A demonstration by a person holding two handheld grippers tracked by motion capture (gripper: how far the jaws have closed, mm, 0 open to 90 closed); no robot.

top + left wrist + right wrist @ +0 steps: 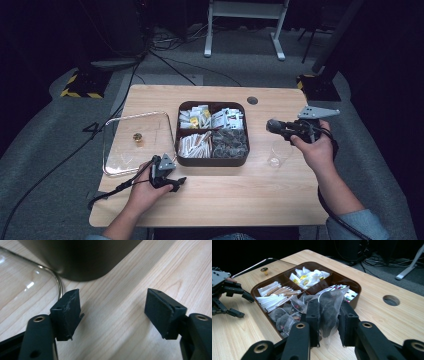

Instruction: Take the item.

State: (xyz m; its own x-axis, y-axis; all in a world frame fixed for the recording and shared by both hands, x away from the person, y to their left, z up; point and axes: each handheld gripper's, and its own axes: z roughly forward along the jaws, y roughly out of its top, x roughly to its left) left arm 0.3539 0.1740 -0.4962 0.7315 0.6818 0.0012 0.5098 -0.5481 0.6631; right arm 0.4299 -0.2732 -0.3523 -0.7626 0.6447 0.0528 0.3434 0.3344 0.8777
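Note:
A brown compartment tray (210,162) holds white sachets, paper sticks and clear tea pouches. My right gripper (329,305) is shut on a translucent tea pouch (332,296) with dark contents, held above the table just right of the tray. In the high view, the right gripper (272,125) hovers between the tray and a clear glass cup (278,152). My left gripper (177,184) rests low on the wood by the tray's near left corner. Its jaws stand open in the left gripper view (113,307), with only bare table between them.
A square glass lid (125,150) with a gold knob (137,136) lies left of the tray; its rim (59,285) runs close to my left jaw. A cable hole (252,100) sits at the table's far edge. Floor cables and a desk frame lie beyond.

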